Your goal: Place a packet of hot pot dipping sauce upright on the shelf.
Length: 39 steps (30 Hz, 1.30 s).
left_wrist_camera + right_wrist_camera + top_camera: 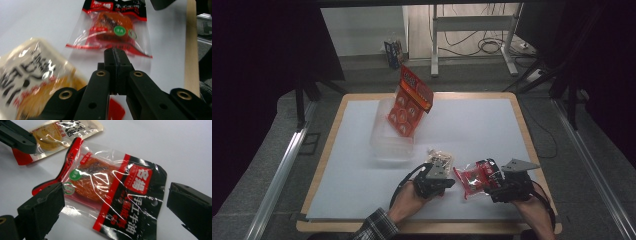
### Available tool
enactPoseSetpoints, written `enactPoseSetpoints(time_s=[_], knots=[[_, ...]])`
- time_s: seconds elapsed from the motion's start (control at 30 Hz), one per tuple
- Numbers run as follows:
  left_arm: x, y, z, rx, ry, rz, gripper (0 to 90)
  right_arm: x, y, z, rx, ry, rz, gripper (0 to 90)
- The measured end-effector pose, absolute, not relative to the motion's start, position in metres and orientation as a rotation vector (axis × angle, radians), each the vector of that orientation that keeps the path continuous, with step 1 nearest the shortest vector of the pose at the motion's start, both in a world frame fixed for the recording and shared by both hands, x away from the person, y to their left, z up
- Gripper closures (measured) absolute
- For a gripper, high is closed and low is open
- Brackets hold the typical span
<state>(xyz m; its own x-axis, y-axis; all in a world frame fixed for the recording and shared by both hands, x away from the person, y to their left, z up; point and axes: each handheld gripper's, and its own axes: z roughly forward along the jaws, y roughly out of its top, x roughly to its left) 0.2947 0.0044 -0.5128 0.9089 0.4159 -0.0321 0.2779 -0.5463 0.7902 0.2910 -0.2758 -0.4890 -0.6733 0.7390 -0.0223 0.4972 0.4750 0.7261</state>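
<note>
A white sheet (472, 130) is laid over the wooden table (518, 117). Near the front edge of the table, two snack packets are seen side by side, a little apart. The red and black packet (474, 178) lies flat toward the front right corner, and the pale packet (439, 158) lies just left of it.

The left gripper (443, 181) is held low over the front edge, beside the pale packet (32, 77). In the left gripper view its jaws are pressed together with nothing between them, and they are pointed at the red and black packet (112, 28).

The right gripper (493, 181) is held at the right side of the red and black packet (110, 192). Its jaws are spread wide, one on each side of this packet, which rests on the sheet between them.

Toward the back left part of the table, a clear plastic container (389, 137) is placed, and a tall orange bag (409, 102) is leaned upright in it.
</note>
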Motion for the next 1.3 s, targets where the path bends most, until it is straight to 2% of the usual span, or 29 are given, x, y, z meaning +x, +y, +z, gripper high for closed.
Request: enactPoseSetpoints(time_s=[0.27, 0.47, 0.7, 1.3], knots=[[0.304, -0.027, -0.511, 2.145, 0.484, 0.210, 90.0, 0.287, -0.284, -0.491, 1.076, 2.389, 1.005, 1.3], [0.309, -0.041, -0.517, 2.199, 0.469, 0.225, 90.0, 0.285, -0.292, -0.490, 1.096, 2.379, 1.016, 1.3], [0.306, -0.041, -0.526, 2.294, 0.441, 0.309, 90.0, 0.284, -0.297, -0.491, 1.113, 2.380, 1.013, 1.0], [0.305, -0.031, -0.531, 2.335, 0.483, 0.262, 90.0, 0.285, -0.289, -0.486, 1.188, 2.400, 1.110, 0.0]])
